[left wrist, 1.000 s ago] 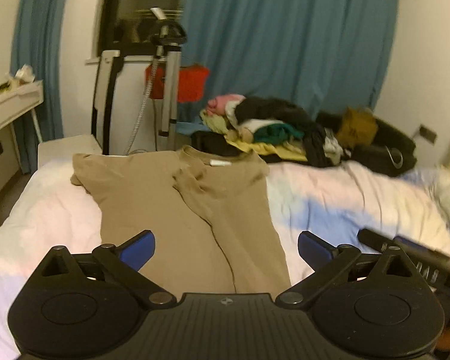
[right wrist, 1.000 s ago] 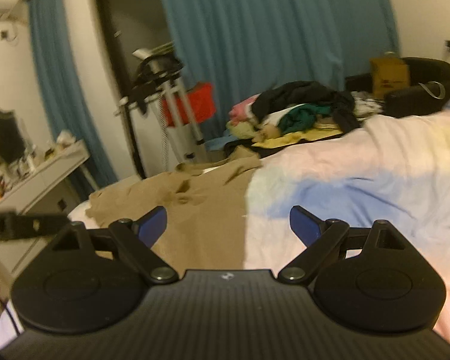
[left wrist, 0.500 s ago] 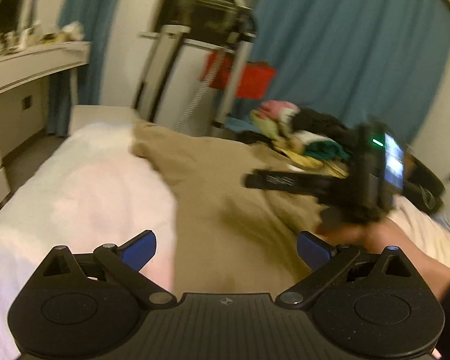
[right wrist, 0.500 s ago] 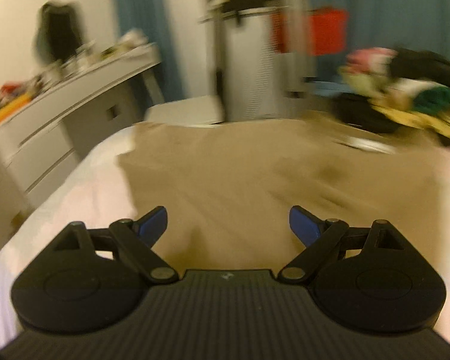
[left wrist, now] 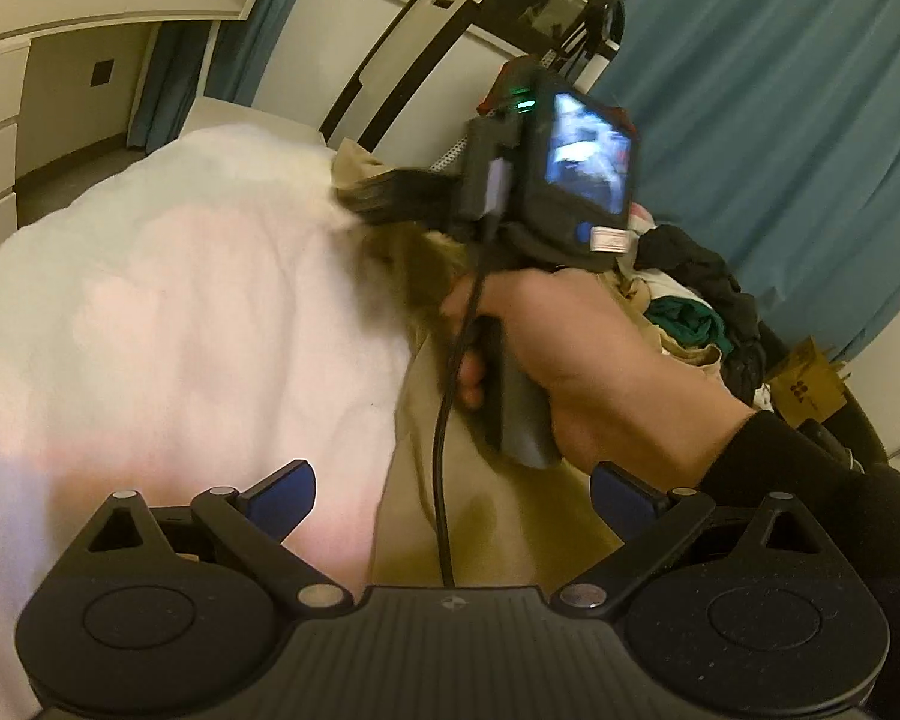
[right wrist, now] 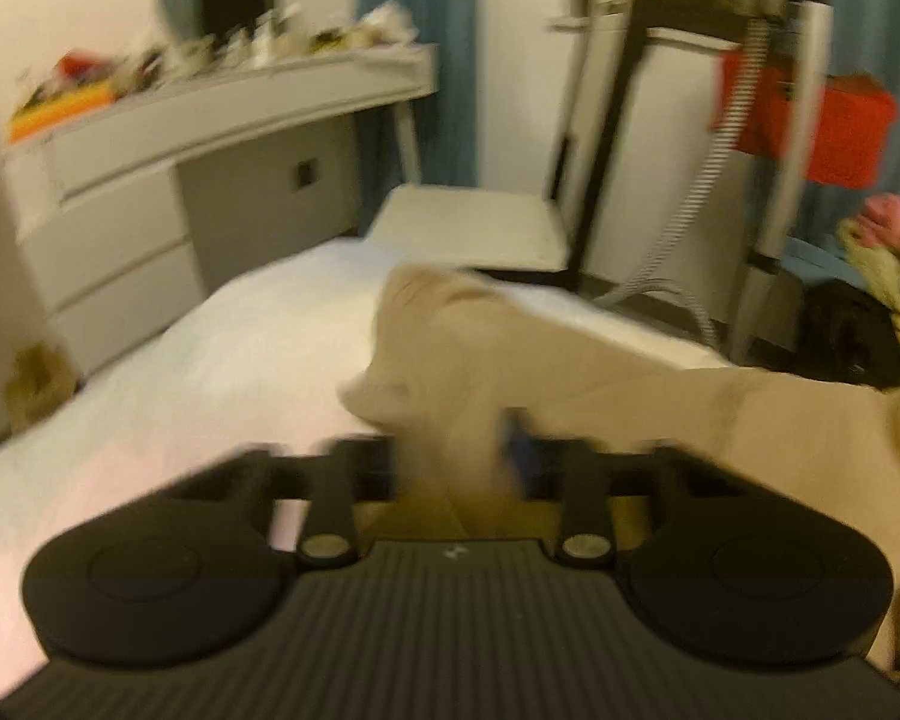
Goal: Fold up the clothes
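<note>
Tan cotton T-shirt (right wrist: 660,420) on the white duvet (left wrist: 180,312): my right gripper (right wrist: 459,456), spread a moment ago, now pinches its 10 o'clock sleeve, starting the fold, left gripper (left wrist: 453,489) still spread, empty.

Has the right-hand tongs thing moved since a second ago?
Yes. The right tongs swung left, from facing the blue curtain toward the white dresser, and are now shut on the tan shirt's sleeve; before, they were open.
</note>
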